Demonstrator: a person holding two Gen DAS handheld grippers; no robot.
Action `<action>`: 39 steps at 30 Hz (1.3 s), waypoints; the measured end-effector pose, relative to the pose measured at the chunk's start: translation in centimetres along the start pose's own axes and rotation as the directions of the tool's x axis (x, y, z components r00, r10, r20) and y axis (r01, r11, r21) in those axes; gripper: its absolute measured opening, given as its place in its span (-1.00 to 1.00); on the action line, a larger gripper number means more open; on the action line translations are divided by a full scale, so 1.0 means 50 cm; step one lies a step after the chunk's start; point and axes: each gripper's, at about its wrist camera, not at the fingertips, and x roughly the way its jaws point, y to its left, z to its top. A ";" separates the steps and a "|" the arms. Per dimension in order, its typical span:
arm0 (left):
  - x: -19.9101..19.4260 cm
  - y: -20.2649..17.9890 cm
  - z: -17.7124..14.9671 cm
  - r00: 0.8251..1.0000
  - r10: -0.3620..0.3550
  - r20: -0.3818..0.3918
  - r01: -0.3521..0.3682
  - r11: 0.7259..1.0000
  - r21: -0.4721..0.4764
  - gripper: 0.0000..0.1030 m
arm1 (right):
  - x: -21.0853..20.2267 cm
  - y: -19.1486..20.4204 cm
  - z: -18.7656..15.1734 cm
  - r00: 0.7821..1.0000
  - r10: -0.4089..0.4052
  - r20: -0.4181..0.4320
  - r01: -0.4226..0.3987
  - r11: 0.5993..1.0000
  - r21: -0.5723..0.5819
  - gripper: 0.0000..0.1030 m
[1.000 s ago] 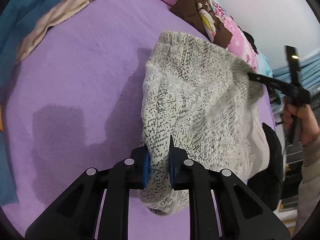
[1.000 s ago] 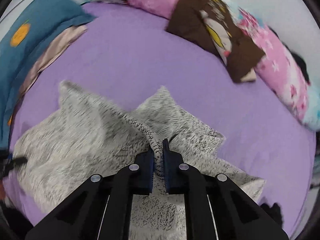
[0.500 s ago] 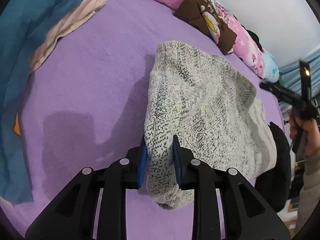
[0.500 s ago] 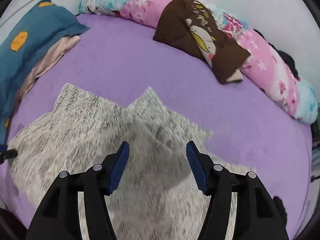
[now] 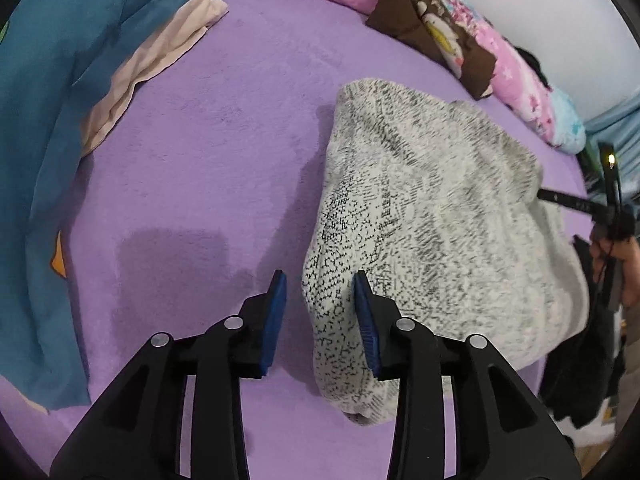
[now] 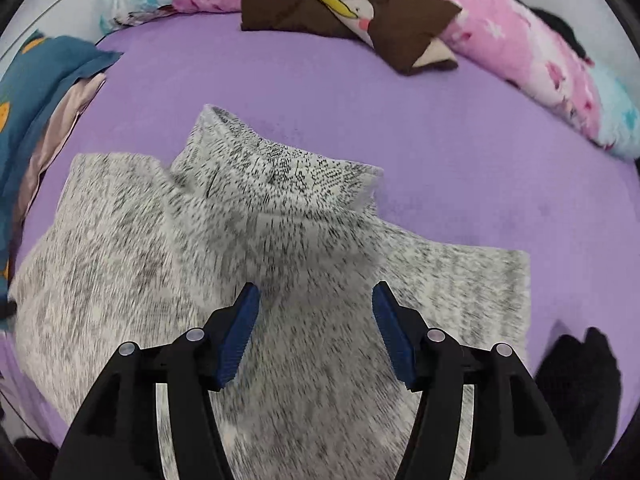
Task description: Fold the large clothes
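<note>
A grey-and-white speckled knit sweater [image 5: 420, 208] lies folded over on the purple bed [image 5: 200, 160]. My left gripper [image 5: 319, 280] points down at its near corner. The jaws are opening; the sweater's edge sits between them against the right pad, with the left pad clear of it. My right gripper [image 6: 315, 288] hovers open over the sweater [image 6: 160, 260] with nothing between its blue pads. A folded flap of the sweater lies just ahead of it. In the left wrist view the right gripper [image 5: 576, 200] shows at the sweater's far right edge, held by a person's hand [image 5: 624, 264].
A blue blanket [image 5: 48, 100] and a beige cloth [image 5: 160, 52] lie along the bed's left side. A brown penguin cushion [image 6: 344, 8] and pink floral pillows [image 6: 520, 52] line the far edge. A black garment [image 6: 576, 376] sits at the near right corner.
My right gripper let go of the sweater fold, opened wide and moved over the cloth, which dropped flat. My left gripper's jaws spread apart off the sweater's corner.
</note>
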 end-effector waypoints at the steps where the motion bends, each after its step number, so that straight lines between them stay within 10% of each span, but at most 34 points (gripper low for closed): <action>1: 0.005 0.001 0.001 1.000 0.004 -0.005 -0.004 1.000 0.000 -0.31 | 0.018 0.000 0.006 1.000 0.000 -0.010 0.000 1.000 0.011 0.14; 8: 0.014 0.010 0.003 1.000 0.014 -0.019 -0.015 1.000 -0.023 -0.13 | 0.040 -0.016 -0.030 0.999 0.038 0.018 -0.039 0.998 0.051 0.14; 22: -0.029 0.038 -0.026 0.997 -0.075 -0.021 0.073 0.995 -0.066 0.09 | -0.211 -0.084 -0.255 0.966 0.152 0.207 -0.182 0.974 0.133 0.34; 39: 0.007 0.029 -0.072 0.972 -0.217 -0.094 0.205 0.970 -0.127 0.11 | -0.215 -0.176 -0.451 0.962 0.051 0.269 -0.142 0.933 0.331 0.59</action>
